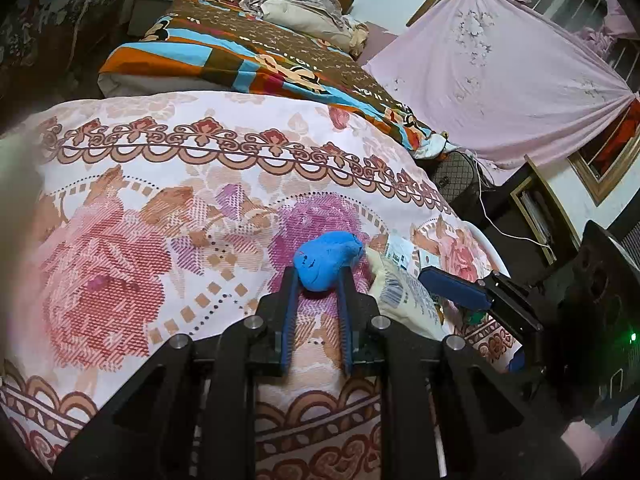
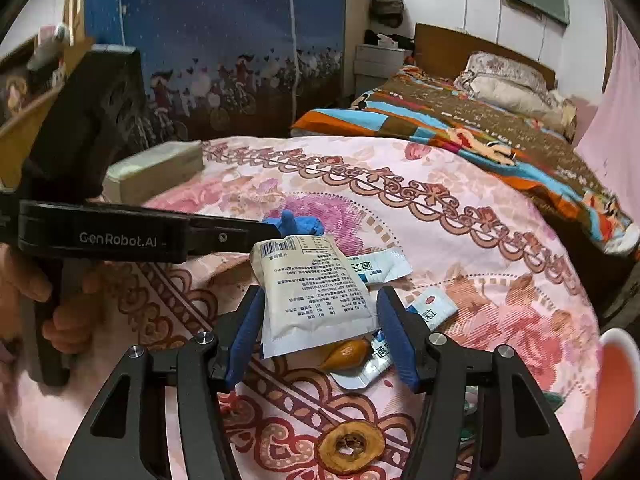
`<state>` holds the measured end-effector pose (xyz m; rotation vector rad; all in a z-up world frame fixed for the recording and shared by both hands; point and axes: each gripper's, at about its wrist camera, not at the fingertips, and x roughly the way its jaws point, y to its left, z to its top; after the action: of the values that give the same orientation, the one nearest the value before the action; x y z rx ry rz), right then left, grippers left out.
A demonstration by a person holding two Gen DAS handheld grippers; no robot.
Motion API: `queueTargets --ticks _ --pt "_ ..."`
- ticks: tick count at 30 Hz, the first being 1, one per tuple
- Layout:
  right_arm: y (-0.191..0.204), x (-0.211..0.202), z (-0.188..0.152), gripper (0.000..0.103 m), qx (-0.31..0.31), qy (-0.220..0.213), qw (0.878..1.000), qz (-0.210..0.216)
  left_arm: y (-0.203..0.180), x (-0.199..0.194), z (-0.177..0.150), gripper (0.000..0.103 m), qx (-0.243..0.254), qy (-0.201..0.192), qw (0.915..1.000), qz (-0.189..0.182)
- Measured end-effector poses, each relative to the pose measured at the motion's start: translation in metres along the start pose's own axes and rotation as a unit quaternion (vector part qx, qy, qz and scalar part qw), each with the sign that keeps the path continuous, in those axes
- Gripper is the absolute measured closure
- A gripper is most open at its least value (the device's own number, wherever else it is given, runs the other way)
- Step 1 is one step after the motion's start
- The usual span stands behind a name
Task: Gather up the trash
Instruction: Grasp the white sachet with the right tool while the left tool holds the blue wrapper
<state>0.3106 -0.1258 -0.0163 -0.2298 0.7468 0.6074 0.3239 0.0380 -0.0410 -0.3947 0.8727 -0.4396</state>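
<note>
Left gripper pinches a crumpled blue glove on the flowered bedcover; right gripper stands open around a white sachet.

The blue glove is soft and wrinkled, a rounded lump with a thin tail; it sits between the tips of the left gripper, whose jaws are closed on it. Its long axis goes from the tips up and to the right, and the tail touches the sachet's top edge. The sachet is flat and printed, lying lengthwise between the right gripper's fingers; its barcode end points away, toward the glove. The pads do not press it. Just beside the right finger lie small blue-and-white packets and an orange peel piece. A dried fruit ring lies nearer to the camera.
</note>
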Motion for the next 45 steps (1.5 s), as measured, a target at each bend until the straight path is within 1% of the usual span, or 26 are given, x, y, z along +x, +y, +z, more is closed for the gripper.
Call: queueTargets --ticks 2,5,7,9,10,11,12,13,14,16,19,22,25,26,27,28,29,31,34,37,39,40,41,42,43,45 --pt "-0.005 -0.001 0.0 0.047 0.014 -0.003 1.0 0.016 -0.001 -0.001 0.0 0.099 -0.001 -0.002 1.0 0.003" --pt "-0.009 -0.003 0.0 0.056 0.026 -0.008 0.999 0.022 -0.001 -0.002 0.001 0.099 -0.001 -0.003 1.0 0.007" --pt "-0.011 -0.006 0.0 0.059 0.034 -0.018 0.999 0.029 -0.001 -0.003 0.001 0.098 0.0 -0.006 0.9999 0.009" --pt "-0.014 -0.011 -0.002 0.065 0.042 -0.028 0.998 0.032 -0.002 -0.006 0.0 0.095 0.003 -0.01 0.9999 0.011" --pt "-0.017 -0.013 -0.003 0.07 0.052 -0.036 0.997 0.038 -0.003 -0.008 0.0 0.093 0.005 -0.012 0.9998 0.013" --pt "-0.02 -0.016 -0.003 0.072 0.06 -0.042 0.996 0.043 -0.004 -0.009 -0.001 0.088 0.008 -0.013 0.9998 0.015" --pt "-0.023 -0.018 -0.003 0.075 0.067 -0.048 0.996 0.045 -0.006 -0.01 -0.001 0.079 0.014 -0.016 0.9997 0.015" --pt "-0.027 -0.021 -0.004 0.079 0.076 -0.056 0.994 0.047 -0.009 -0.008 0.0 0.074 0.018 -0.017 0.9996 0.016" --pt "-0.029 -0.023 -0.004 0.092 0.082 -0.06 0.994 0.047 -0.012 -0.007 0.001 0.066 0.023 -0.017 0.9994 0.02" --pt "-0.031 -0.025 -0.004 0.093 0.089 -0.067 0.993 0.048 -0.018 0.0 0.003 0.066 0.034 -0.011 0.9989 0.031" --pt "-0.034 -0.022 -0.003 0.093 0.098 -0.063 0.992 0.05 -0.025 0.007 0.006 0.068 0.049 -0.006 0.9976 0.049" --pt "-0.037 -0.025 -0.003 0.093 0.104 -0.066 0.991 0.053 -0.023 0.009 0.009 0.072 0.041 -0.008 0.9974 0.058" --pt "-0.041 -0.025 -0.002 0.091 0.113 -0.062 0.99 0.049 -0.019 0.009 0.014 0.072 0.026 -0.015 0.998 0.056" --pt "-0.043 -0.023 -0.002 0.088 0.117 -0.059 0.99 0.047 -0.019 0.011 0.015 0.073 0.024 -0.014 0.998 0.057" --pt "-0.045 -0.022 -0.003 0.076 0.122 -0.057 0.99 0.045 -0.019 0.013 0.016 0.074 0.024 -0.013 0.998 0.058" --pt "-0.048 -0.021 -0.001 0.068 0.13 -0.056 0.989 0.039 -0.021 0.015 0.017 0.076 0.029 -0.009 0.9975 0.064" --pt "-0.05 -0.022 -0.001 0.059 0.135 -0.058 0.989 0.035 -0.023 0.017 0.018 0.083 0.038 -0.006 0.9968 0.07" --pt "-0.052 -0.023 0.004 0.059 0.134 -0.065 0.988 0.03 -0.026 0.017 0.017 0.084 0.046 -0.006 0.996 0.077" --pt "-0.051 -0.018 0.015 0.059 0.113 -0.061 0.992 0.006 -0.019 0.009 0.014 0.085 0.029 -0.015 0.996 0.084" --pt "-0.053 -0.006 0.027 0.058 0.106 -0.044 0.993 0.005 -0.01 -0.01 0.009 0.085 0.01 -0.053 0.9925 0.11" --pt "-0.052 0.002 0.033 0.051 0.102 -0.029 0.994 0.006 -0.003 -0.022 0.008 0.085 -0.007 -0.08 0.9886 0.127" --pt "-0.051 0.007 0.038 0.05 0.096 -0.02 0.995 0.003 0.002 -0.028 0.006 0.085 -0.019 -0.094 0.9861 0.136" --pt "-0.05 0.012 0.043 0.046 0.09 -0.012 0.996 0.002 0.006 -0.033 0.005 0.085 -0.03 -0.103 0.9845 0.138" --pt "-0.049 0.017 0.048 0.038 0.085 -0.005 0.996 0.004 0.01 -0.035 0.003 0.085 -0.041 -0.107 0.9837 0.138" --pt "-0.046 0.025 0.053 0.035 0.078 0.01 0.997 0.007 0.014 -0.034 0.004 0.085 -0.047 -0.106 0.9836 0.138" --pt "-0.043 0.036 0.055 0.033 0.07 0.028 0.997 0.008 0.019 -0.032 0.004 0.085 -0.057 -0.101 0.9837 0.138"
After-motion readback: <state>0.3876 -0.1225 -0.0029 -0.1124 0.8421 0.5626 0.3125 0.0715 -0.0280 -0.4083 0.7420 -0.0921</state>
